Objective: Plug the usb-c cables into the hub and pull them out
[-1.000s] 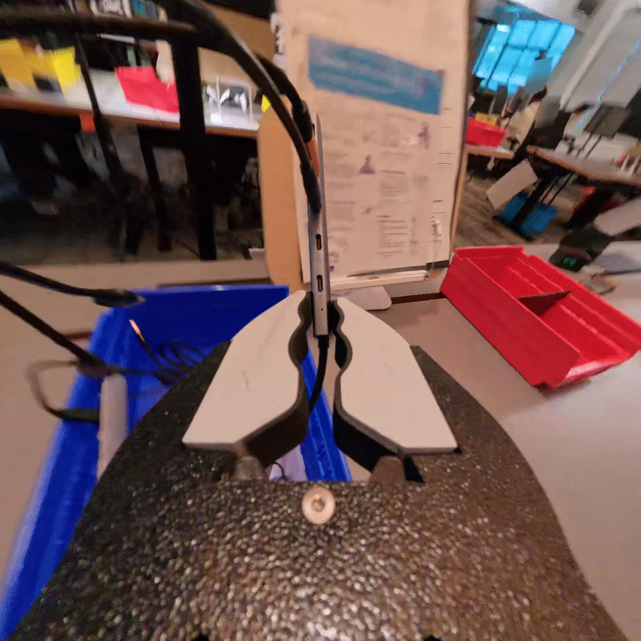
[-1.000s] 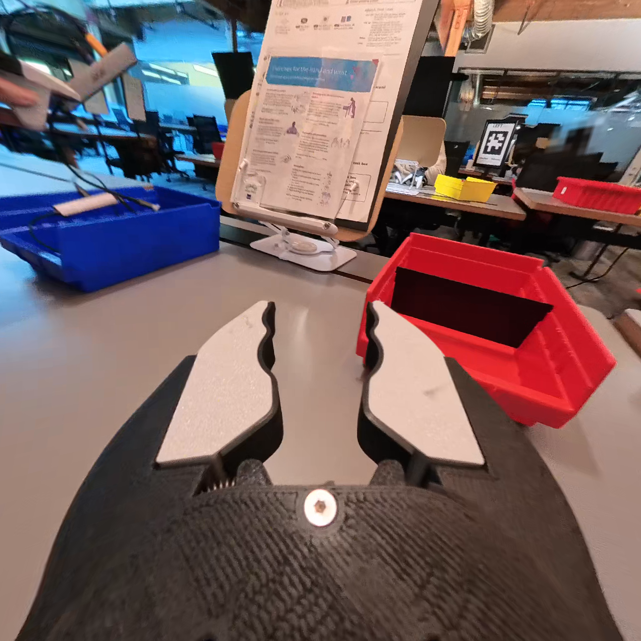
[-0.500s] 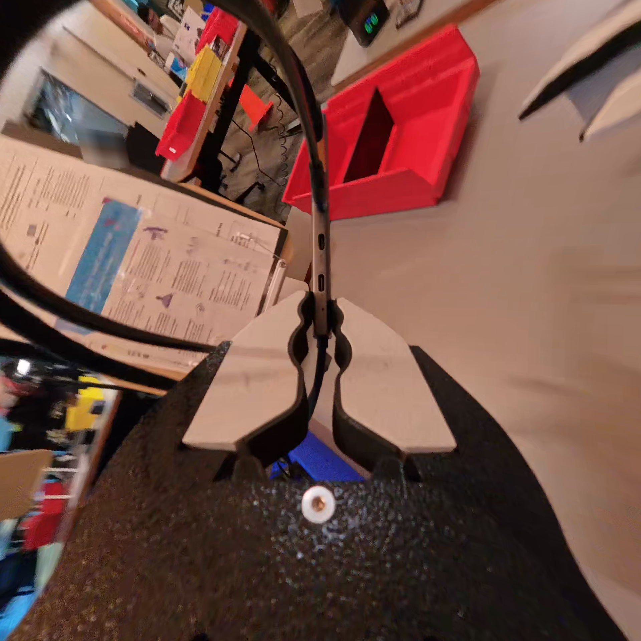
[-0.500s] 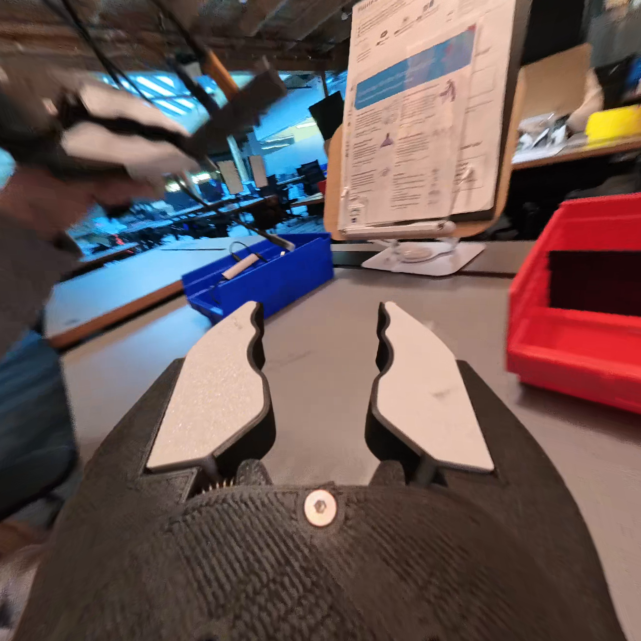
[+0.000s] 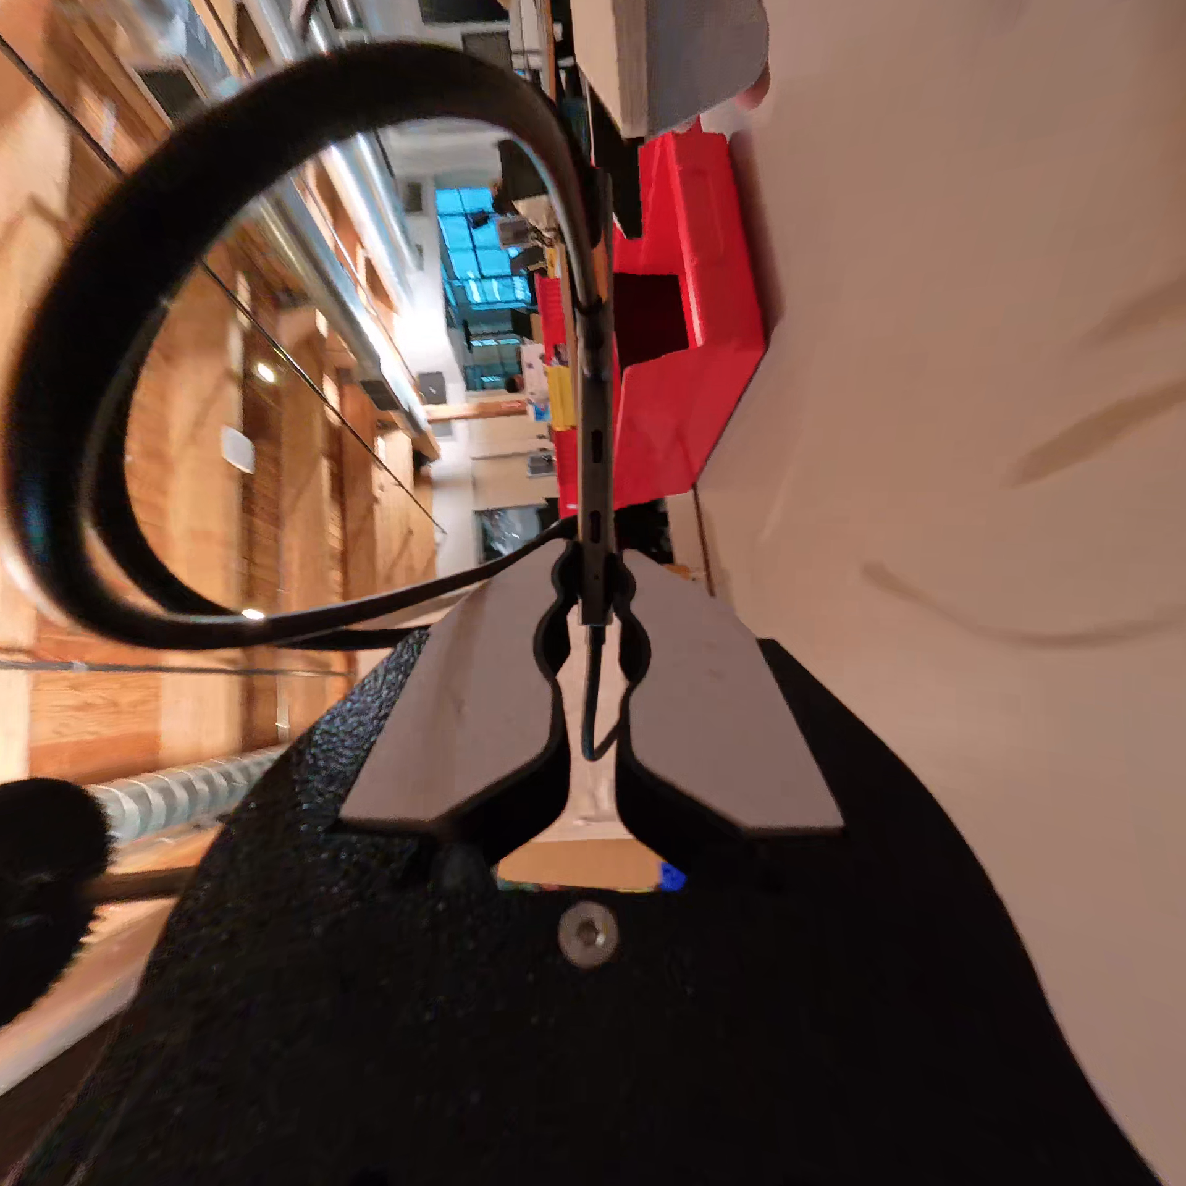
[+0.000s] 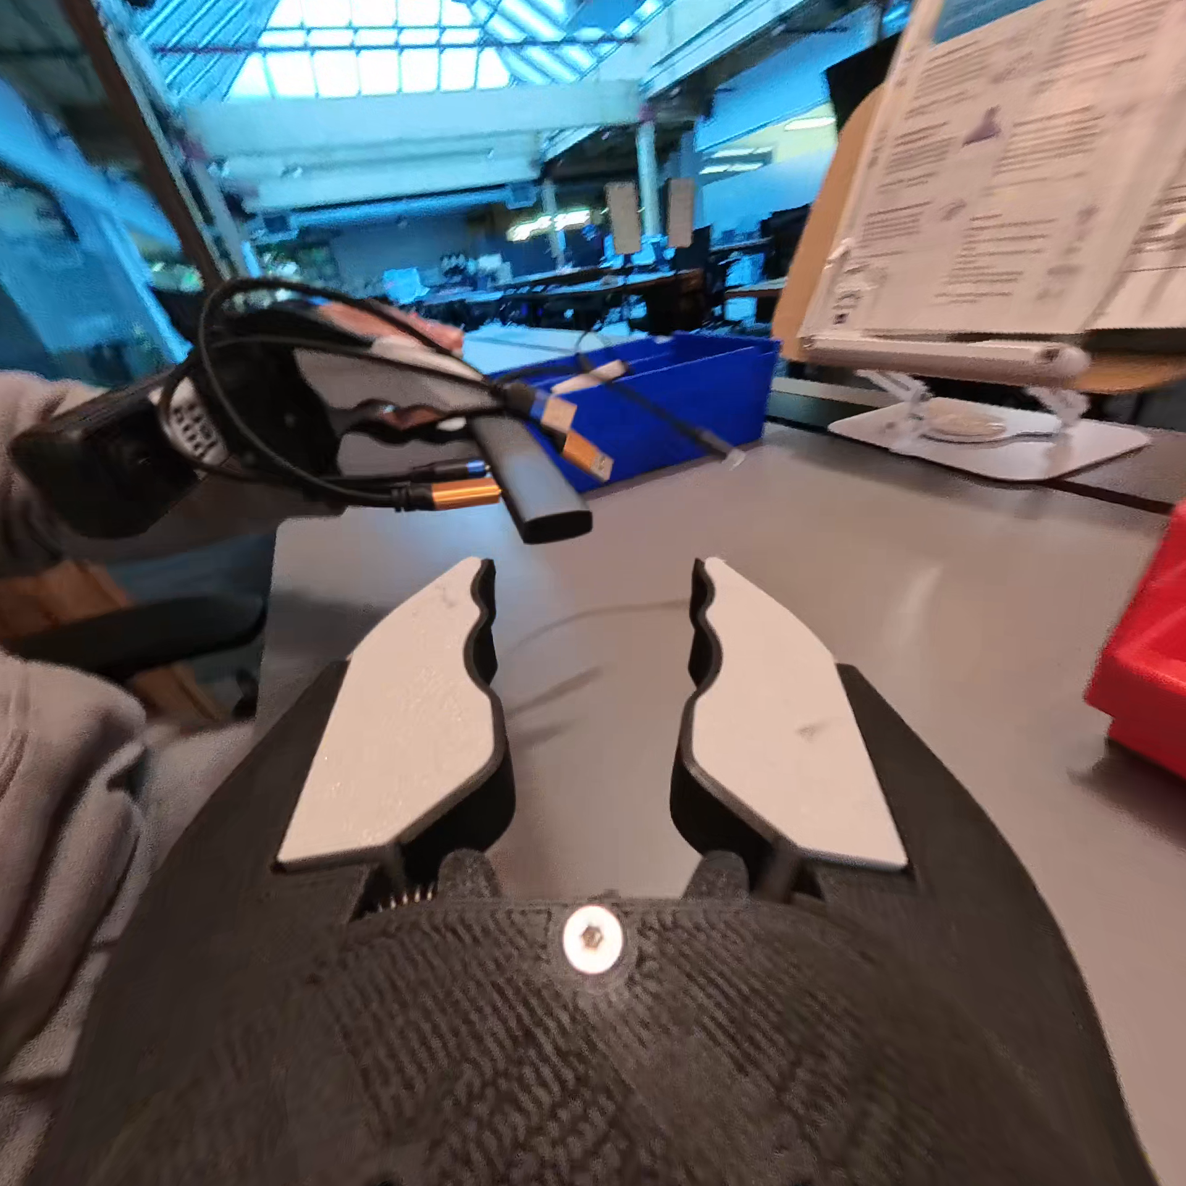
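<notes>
Hub held aloft in the left tongs, right tongs empty

The left gripper (image 5: 593, 577) pinches one end of the slim dark-grey metal hub (image 6: 526, 468), held in the air above the grey tabletop (image 6: 834, 577); black cables with orange plugs (image 6: 465, 493) dangle beside the hub. The right gripper (image 6: 593, 616) is spread wide, just below the hub, holding nothing. The hub looks light, rigid and smooth; the cables limp, so grasp a stiff plug shell, not the cord.

From where I stand, the hub's (image 5: 593, 449) near end is pinched out of sight in the left claw (image 5: 593, 577). The red bin (image 6: 1149, 674) is cut off at the right edge, and the far workbenches (image 6: 565, 289) blur together.
</notes>
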Demonstrator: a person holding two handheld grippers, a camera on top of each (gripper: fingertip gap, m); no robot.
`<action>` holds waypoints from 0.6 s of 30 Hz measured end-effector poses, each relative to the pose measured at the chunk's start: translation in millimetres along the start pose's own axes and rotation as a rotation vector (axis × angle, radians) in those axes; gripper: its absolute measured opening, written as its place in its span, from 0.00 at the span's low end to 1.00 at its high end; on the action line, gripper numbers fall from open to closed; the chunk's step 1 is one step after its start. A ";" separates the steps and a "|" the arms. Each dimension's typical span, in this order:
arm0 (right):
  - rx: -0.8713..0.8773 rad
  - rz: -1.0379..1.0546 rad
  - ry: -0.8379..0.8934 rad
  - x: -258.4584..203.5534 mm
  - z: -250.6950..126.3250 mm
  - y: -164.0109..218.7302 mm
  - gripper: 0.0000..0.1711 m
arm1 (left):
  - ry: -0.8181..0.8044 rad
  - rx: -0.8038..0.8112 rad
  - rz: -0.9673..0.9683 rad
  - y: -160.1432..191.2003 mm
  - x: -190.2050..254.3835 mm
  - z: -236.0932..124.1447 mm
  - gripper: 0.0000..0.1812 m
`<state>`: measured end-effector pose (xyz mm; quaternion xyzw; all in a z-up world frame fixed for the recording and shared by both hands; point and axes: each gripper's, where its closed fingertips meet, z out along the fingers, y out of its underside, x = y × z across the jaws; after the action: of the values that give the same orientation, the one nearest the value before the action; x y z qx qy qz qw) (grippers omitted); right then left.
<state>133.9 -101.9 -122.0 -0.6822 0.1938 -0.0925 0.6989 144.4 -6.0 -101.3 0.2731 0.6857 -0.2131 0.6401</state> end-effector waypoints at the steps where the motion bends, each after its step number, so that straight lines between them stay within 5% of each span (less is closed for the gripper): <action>1: -0.020 -0.008 -0.027 -4.8 1.8 3.3 0.33 | -0.022 0.011 0.046 -2.1 -1.7 -1.7 0.05; 9: -0.023 -0.003 -0.150 -28.5 14.4 8.0 0.14 | -0.035 0.039 0.068 -8.1 0.3 -3.7 0.05; 18: 0.082 0.007 -0.148 -30.1 11.8 -11.2 0.14 | -0.070 0.035 0.063 -7.9 -6.5 -3.1 0.05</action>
<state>112.7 -79.8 -106.6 -0.6573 0.1397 -0.0473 0.7391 137.1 -10.7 -95.0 0.2983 0.6499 -0.2143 0.6654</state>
